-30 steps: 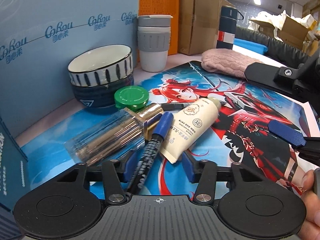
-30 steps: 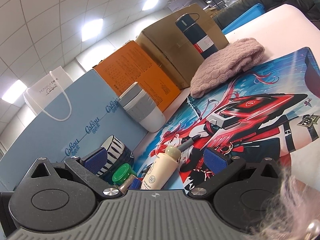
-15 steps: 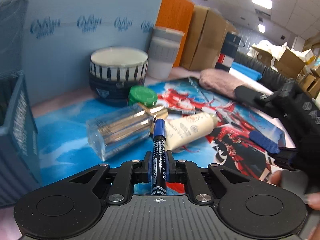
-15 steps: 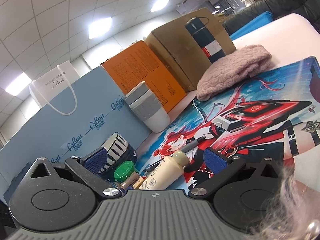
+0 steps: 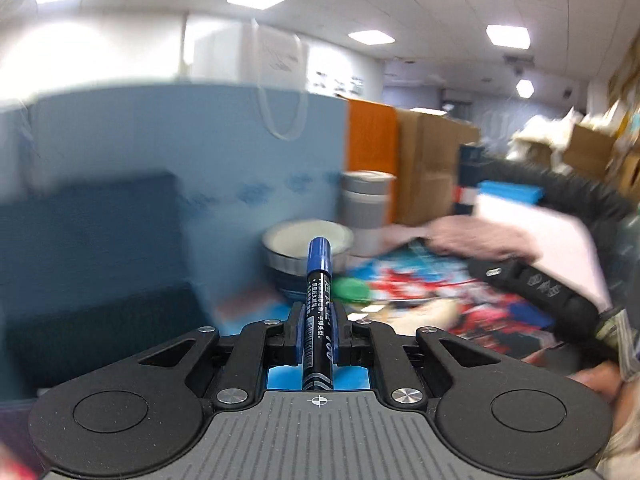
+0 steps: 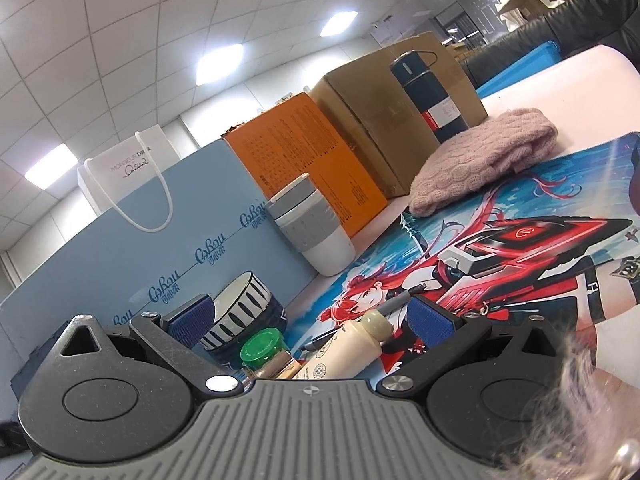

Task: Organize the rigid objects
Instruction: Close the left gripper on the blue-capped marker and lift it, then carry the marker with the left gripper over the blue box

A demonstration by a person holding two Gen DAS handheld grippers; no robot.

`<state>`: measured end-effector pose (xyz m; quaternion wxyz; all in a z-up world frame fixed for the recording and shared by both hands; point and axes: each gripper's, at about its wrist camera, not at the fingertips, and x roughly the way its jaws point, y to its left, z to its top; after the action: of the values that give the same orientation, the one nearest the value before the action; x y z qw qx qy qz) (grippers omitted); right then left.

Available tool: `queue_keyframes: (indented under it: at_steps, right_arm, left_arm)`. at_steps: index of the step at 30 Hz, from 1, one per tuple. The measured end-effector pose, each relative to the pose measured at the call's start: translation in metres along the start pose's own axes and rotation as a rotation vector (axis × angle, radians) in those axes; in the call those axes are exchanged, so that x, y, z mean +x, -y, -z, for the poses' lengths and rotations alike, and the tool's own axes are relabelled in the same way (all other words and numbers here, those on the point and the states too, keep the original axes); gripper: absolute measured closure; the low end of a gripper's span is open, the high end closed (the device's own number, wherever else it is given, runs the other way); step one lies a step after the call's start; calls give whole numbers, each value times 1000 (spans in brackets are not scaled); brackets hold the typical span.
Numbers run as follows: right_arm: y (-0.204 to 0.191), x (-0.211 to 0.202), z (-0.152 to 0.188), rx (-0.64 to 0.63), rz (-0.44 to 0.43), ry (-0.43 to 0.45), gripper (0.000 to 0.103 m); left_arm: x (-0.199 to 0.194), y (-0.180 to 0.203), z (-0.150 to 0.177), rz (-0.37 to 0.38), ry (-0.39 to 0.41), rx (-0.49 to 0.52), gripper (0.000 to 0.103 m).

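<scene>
Both pads of my left gripper (image 5: 318, 334) clamp the marker (image 5: 317, 312), its long axis straight ahead, cap forward, lifted off the mat (image 5: 460, 300). Left of it sits the dark bin (image 5: 92, 280), likely its goal. My right gripper (image 6: 312, 324) hangs open over the tube (image 6: 344, 354).

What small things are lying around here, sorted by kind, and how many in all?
Pens: 2, blue marker in the left tool, dark pen on the mat
Bowls: 2, stacked
Cups: 1, grey and white
Flasks: 1, dark blue
Tubes: 1, cream
Green-capped bottles: 1
Knitted hats: 1, pink
Total: 9
</scene>
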<state>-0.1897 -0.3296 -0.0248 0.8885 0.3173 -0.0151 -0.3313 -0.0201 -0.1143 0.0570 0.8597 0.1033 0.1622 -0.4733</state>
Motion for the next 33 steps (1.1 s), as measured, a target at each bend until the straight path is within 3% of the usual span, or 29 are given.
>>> queue_keyframes:
  at_steps: [3, 7, 11, 20, 25, 33]
  right_arm:
    - [-3, 0, 2, -21, 7, 3, 0]
    - [-6, 2, 4, -46, 11, -5, 0]
    - [-7, 2, 6, -54, 10, 2, 0]
    - [-10, 4, 8, -83, 8, -4, 0]
    - [-12, 4, 9, -89, -1, -6, 0]
    - [-11, 5, 9, -87, -4, -17, 0]
  left_arm:
    - [-11, -11, -5, -89, -20, 102, 92]
    - [-13, -24, -10, -265, -83, 298, 92]
    - [-5, -43, -9, -320, -143, 424, 92]
    - [21, -87, 8, -303, -219, 354, 91]
    - [21, -99, 9, -267, -211, 300, 87]
    - [35, -135, 14, -193, -251, 81, 82]
